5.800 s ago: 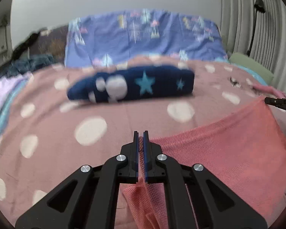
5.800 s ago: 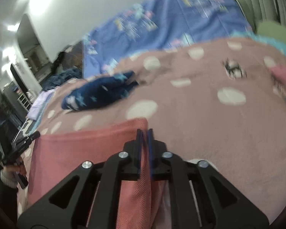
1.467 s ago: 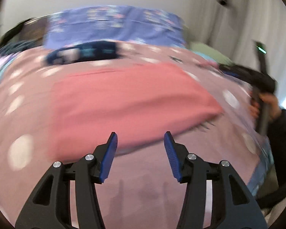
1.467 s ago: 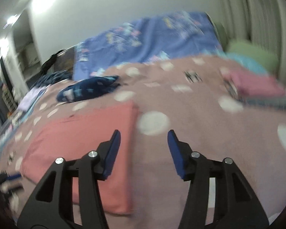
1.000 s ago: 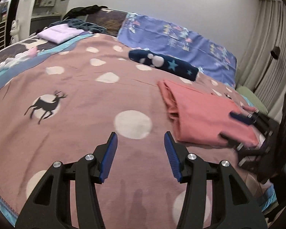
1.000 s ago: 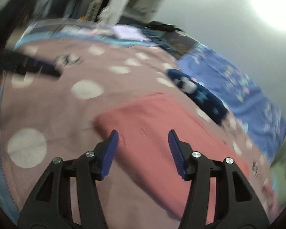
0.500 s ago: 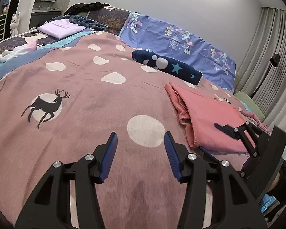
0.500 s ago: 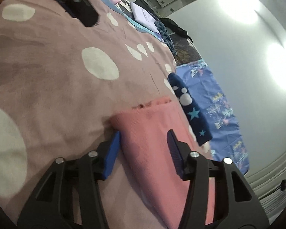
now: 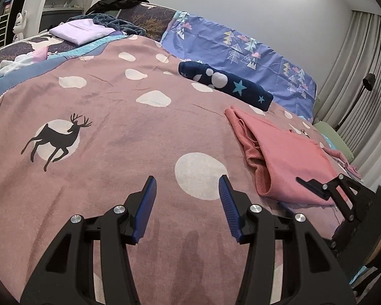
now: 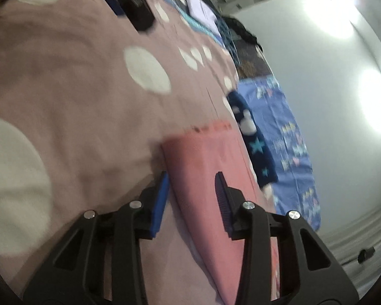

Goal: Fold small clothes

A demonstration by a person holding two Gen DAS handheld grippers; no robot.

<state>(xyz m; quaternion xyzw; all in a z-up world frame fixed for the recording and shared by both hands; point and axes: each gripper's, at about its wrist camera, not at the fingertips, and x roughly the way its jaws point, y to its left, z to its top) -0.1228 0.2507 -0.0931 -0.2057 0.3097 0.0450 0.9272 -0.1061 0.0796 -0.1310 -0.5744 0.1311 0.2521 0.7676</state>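
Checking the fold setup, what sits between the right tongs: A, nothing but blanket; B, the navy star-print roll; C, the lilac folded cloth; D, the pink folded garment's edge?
D: the right tongs straddle the near edge of the pink folded garment, with its two blue pads on either side.

1. The pink garment [image 9: 289, 160], formerly spread out and pinched by both grippers, now lies folded on the bedspread [image 9: 114, 132].
2. The right gripper [image 10: 191, 186] has rolled, lowered and been closing around the garment's near edge.
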